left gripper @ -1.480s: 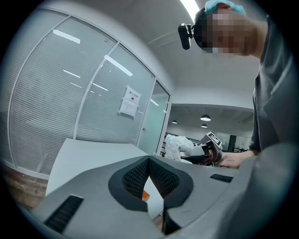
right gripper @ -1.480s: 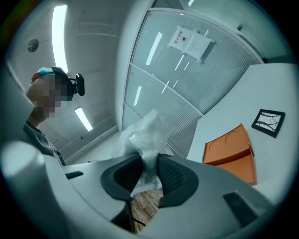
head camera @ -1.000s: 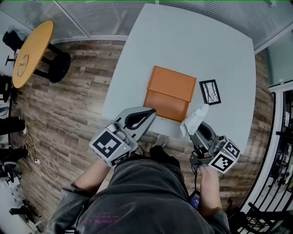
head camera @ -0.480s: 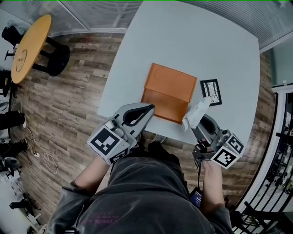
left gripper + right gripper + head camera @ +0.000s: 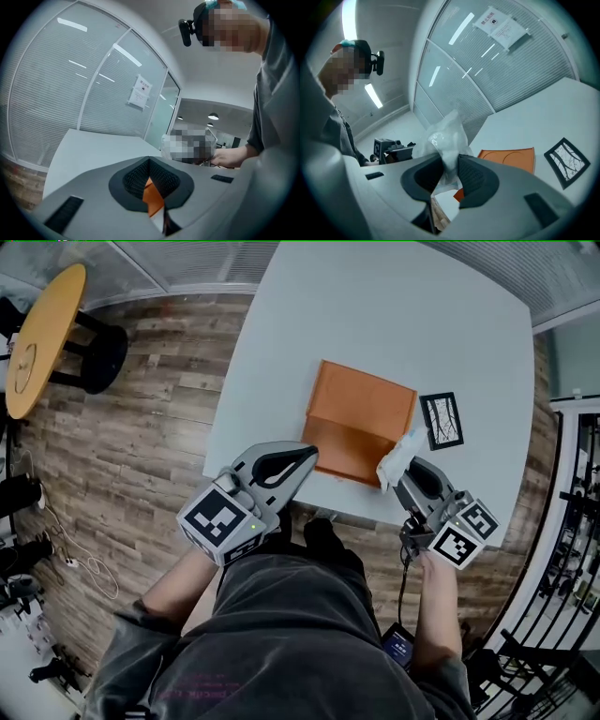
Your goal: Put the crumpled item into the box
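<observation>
A round table (image 5: 37, 334) is standing on the wood floor at the far left, well apart from the work and playing no part in it.

Next, the left hand-held gripper (image 5: 307, 456) is pointing at the near left corner of the box (image 5: 361, 423). Its jaws are clenched tip to tip with nothing between them, and only a sliver of orange is showing through the gap behind the tips. I am reading this placement as readiness to lift or steady the lid, since the box is lying flat on the worktop (image 5: 375, 324) and looking closed (whether the tips are touching it, I cannot tell).

The box is sitting near the worktop's front edge, within reach of both hands.

At its near right corner the crumpled item (image 5: 398, 457), a white, filmy wad, is hanging above the worktop, not yet inside the box. The right hand-held gripper (image 5: 401, 482) is grasping it by its lower end, so most of the wad is billowing up past the jaws, which should let it drop freely once they are released.

Just right of the box, a black-framed card (image 5: 441, 420) is lying flat.
</observation>
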`<state>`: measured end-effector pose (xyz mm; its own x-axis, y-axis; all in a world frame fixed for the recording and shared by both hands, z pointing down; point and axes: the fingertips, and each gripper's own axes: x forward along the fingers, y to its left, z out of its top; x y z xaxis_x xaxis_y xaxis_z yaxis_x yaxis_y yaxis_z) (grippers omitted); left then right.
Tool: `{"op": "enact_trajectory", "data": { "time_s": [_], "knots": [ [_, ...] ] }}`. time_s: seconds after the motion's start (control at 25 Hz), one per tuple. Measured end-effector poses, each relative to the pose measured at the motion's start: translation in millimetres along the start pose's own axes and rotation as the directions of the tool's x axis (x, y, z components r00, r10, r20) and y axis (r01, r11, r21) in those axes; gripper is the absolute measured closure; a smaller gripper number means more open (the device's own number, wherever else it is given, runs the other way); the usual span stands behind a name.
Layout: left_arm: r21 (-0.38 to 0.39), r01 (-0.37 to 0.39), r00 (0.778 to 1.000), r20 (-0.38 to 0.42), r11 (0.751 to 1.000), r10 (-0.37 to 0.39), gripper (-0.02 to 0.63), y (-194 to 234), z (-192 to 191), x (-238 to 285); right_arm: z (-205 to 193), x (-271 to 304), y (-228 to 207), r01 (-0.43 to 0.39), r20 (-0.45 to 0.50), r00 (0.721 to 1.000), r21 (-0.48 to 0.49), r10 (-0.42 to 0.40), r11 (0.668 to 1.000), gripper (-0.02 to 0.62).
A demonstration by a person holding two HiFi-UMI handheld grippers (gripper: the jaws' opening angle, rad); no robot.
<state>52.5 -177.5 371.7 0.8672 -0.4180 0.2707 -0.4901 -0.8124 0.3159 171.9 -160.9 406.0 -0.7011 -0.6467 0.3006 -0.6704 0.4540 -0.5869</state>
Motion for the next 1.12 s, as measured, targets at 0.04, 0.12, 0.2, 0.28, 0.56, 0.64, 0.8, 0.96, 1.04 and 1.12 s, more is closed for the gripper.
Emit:
{"op": "enact_trajectory", "data": {
  "time_s": [0.04,0.12,0.2,0.28,0.56,0.64,0.8,0.96,1.04,1.12],
  "knots": [
    [0.004,0.01,1.0,-0.006,1.0,-0.01,0.598,6,-1,0,-4,6,-3,0.019,-0.025,1.0,-0.024,-0.02,1.0,0.495],
    [0.006,0.025,1.0,-0.012,1.0,-0.025,0.598,17,-2,1,-13,17,-10,0.053,-0.082,0.995,-0.072,-0.059,0.996,0.495],
    [0.003,0.036,0.999,-0.015,0.999,-0.036,0.598,27,-3,1,-22,28,-17,0.075,-0.135,0.987,-0.114,-0.091,0.991,0.495],
    [-0.004,0.044,0.999,-0.018,0.999,-0.045,0.598,34,-6,0,-31,38,-23,0.086,-0.183,0.977,-0.146,-0.113,0.986,0.495],
    [-0.028,0.052,0.998,-0.036,0.998,-0.053,0.598,44,-18,-4,-67,64,-40,0.084,-0.36,0.918,-0.24,-0.169,0.967,0.495],
    [-0.034,0.052,0.997,-0.046,0.998,-0.054,0.598,44,-25,-4,-77,69,-46,0.078,-0.399,0.899,-0.267,-0.183,0.961,0.495],
    [-0.055,0.057,0.998,-0.035,0.997,-0.059,0.598,42,-34,-4,-95,77,-57,0.056,-0.47,0.858,-0.315,-0.208,0.947,0.495],
    [-0.066,0.048,0.998,-0.037,0.997,-0.05,0.598,40,-46,-7,-119,82,-68,0.033,-0.542,0.802,-0.38,-0.251,0.924,0.495],
    [-0.059,0.04,0.998,-0.047,0.997,-0.043,0.598,43,-50,-7,-129,87,-73,0.019,-0.574,0.773,-0.407,-0.272,0.913,0.495],
    [-0.063,0.031,0.998,-0.047,0.998,-0.034,0.598,46,-56,-5,-137,91,-76,0.008,-0.596,0.754,-0.411,-0.276,0.911,0.495]
  ]
}}
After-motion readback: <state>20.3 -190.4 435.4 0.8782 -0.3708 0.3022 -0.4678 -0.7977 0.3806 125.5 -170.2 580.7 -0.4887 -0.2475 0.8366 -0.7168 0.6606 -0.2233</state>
